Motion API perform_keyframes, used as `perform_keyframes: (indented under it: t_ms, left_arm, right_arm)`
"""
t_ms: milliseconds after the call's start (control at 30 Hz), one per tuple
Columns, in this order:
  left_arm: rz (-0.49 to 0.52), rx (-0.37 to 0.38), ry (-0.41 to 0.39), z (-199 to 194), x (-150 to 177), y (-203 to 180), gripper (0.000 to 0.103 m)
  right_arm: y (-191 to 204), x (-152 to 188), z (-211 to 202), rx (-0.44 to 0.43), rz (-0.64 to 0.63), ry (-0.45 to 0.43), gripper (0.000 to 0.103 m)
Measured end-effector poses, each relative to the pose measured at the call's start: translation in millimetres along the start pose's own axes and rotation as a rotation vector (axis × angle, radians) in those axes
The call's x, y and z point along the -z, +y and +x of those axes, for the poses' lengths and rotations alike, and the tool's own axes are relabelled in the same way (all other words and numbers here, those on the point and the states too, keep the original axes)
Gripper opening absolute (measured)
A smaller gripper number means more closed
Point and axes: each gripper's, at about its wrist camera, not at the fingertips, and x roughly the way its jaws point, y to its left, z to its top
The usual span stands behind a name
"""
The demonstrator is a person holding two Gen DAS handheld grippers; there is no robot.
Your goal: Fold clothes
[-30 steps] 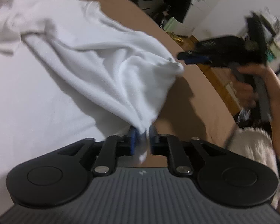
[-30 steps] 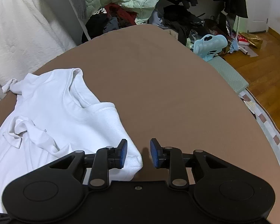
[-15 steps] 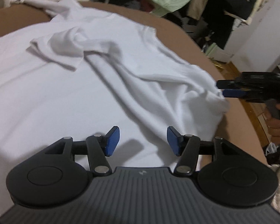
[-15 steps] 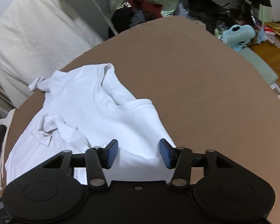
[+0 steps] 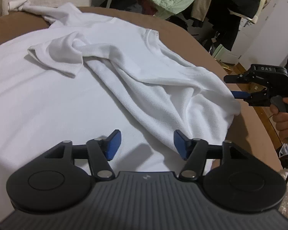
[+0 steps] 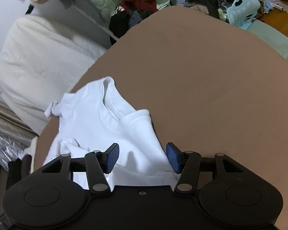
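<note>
Evidently mid-fold, both the left gripper (image 5: 145,143) and right gripper (image 6: 142,157) gape wide, holding nothing, above the rumpled white cotton T-shirt (image 5: 71,88) on the brown table (image 6: 211,88), so regripping an edge seems next.

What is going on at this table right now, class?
A person is folding a white T-shirt on a brown table, with a handheld gripper in each hand. One side of the shirt lies folded over its middle. The left gripper and the right gripper are both open above the cloth, neither holding it. The fold looks rumpled, with a sleeve bunched on top.
</note>
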Motion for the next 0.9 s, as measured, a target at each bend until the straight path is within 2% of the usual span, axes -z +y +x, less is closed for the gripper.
perform_keyframes:
  t_ms: [167, 267, 300, 333, 367, 400, 433, 500, 567, 667, 733, 767, 833, 867, 900]
  left_arm:
    - [-0.039, 0.087, 0.026, 1, 9, 1, 0.066]
    - [-0.044, 0.133, 0.057, 9, 16, -4, 0.071]
    - [-0.052, 0.152, 0.062, 11, 19, -6, 0.072]
    - [-0.066, 0.174, 0.069, 14, 22, -7, 0.072]
    - [-0.082, 0.199, 0.077, 17, 25, -8, 0.057]
    - [-0.124, 0.225, 0.096, 19, 29, -8, 0.001]
    - [-0.175, 0.253, 0.118, 21, 34, -9, 0.005]
    - [-0.278, 0.307, 0.163, 24, 43, -10, 0.005]
    - [-0.314, 0.323, 0.147, 19, 49, -14, 0.005]
    - [-0.363, 0.329, 0.126, 21, 61, -19, 0.006]
    - [-0.356, 0.279, 0.167, 29, 67, -22, 0.008]
    - [-0.355, 0.282, 0.171, 26, 67, -22, 0.009]
    - [-0.334, 0.29, 0.158, 13, 59, -19, 0.024]
    - [-0.3, 0.271, 0.149, 3, 53, -19, 0.036]
    - [-0.266, 0.234, 0.123, -4, 44, -14, 0.043]
  right_arm:
    - [-1, 9, -15, 0.121, -0.011, -0.034, 0.062]
    - [-3, 14, 1, 0.131, -0.03, 0.064, 0.07]
    - [-4, 16, 6, 0.134, -0.037, 0.097, 0.07]
    - [-4, 17, 12, 0.136, -0.048, 0.123, 0.065]
    - [-2, 18, 16, 0.134, -0.073, 0.129, 0.013]
    - [1, 18, 15, 0.126, -0.1, 0.114, 0.011]
    - [5, 17, 9, 0.122, -0.112, 0.078, 0.01]
    - [16, 17, -17, 0.167, -0.169, -0.021, 0.009]
    - [20, 20, -29, 0.217, -0.197, -0.057, 0.009]
    - [20, 20, -10, 0.356, -0.263, -0.009, 0.009]
    - [17, 16, 3, 0.416, -0.274, 0.024, 0.01]
    - [19, 15, 5, 0.436, -0.281, 0.026, 0.011]
    - [26, 15, 8, 0.497, -0.331, 0.018, 0.01]
    - [30, 17, 8, 0.568, -0.369, 0.001, 0.008]
    - [33, 20, 7, 0.705, -0.418, -0.033, 0.01]
